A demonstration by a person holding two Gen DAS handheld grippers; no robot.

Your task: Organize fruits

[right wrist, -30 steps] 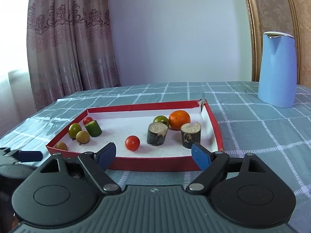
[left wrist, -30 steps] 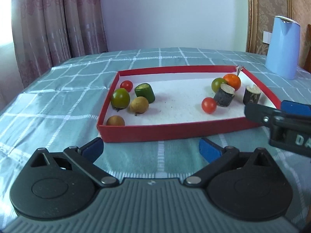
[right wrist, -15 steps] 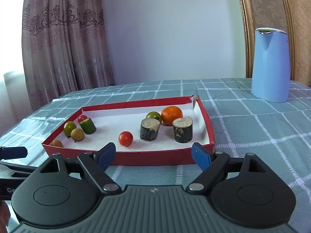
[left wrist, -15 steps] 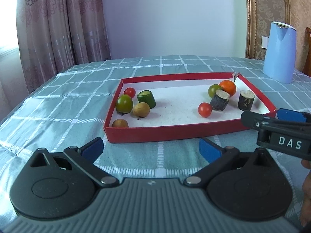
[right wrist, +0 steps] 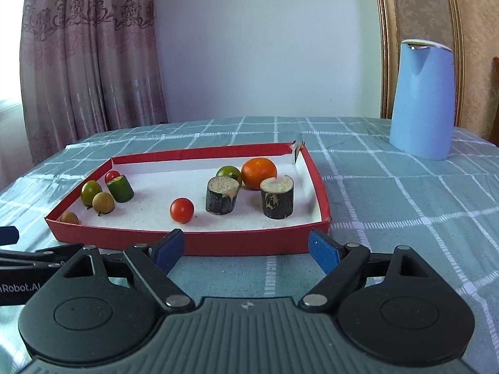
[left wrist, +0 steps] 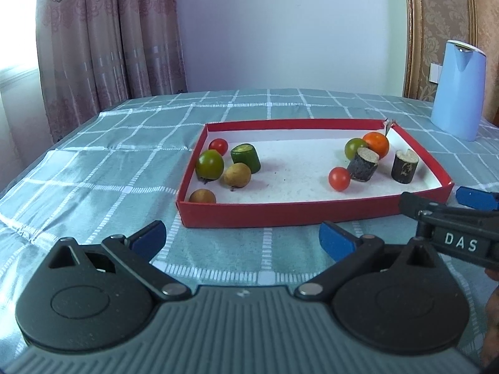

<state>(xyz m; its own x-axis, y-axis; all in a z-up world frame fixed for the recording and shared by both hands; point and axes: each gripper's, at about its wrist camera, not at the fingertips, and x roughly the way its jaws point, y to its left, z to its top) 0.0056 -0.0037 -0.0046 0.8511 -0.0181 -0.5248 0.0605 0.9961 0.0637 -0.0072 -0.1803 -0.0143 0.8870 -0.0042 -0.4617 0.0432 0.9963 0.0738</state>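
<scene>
Both grippers just hover over the table (left wrist: 93, 168), short of the red tray (right wrist: 249, 244). Left gripper (left wrist: 241, 237) and right gripper (right wrist: 246, 246) have jaws spread wide, nothing between them. Fruit sits in the tray: greenish ones bunched left, orange (right wrist: 259, 173), red tomato (right wrist: 181, 209) and dark stubs right.

Fruits (left wrist: 209, 164) clustered (two groups) in tray (left wrist: 312, 215)

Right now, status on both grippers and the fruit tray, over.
Left gripper open, empty. Right gripper open, empty, both short of the shallow red cardboard tray. All fruit inside the tray, untouched. Nothing blocking the near wall.
</scene>
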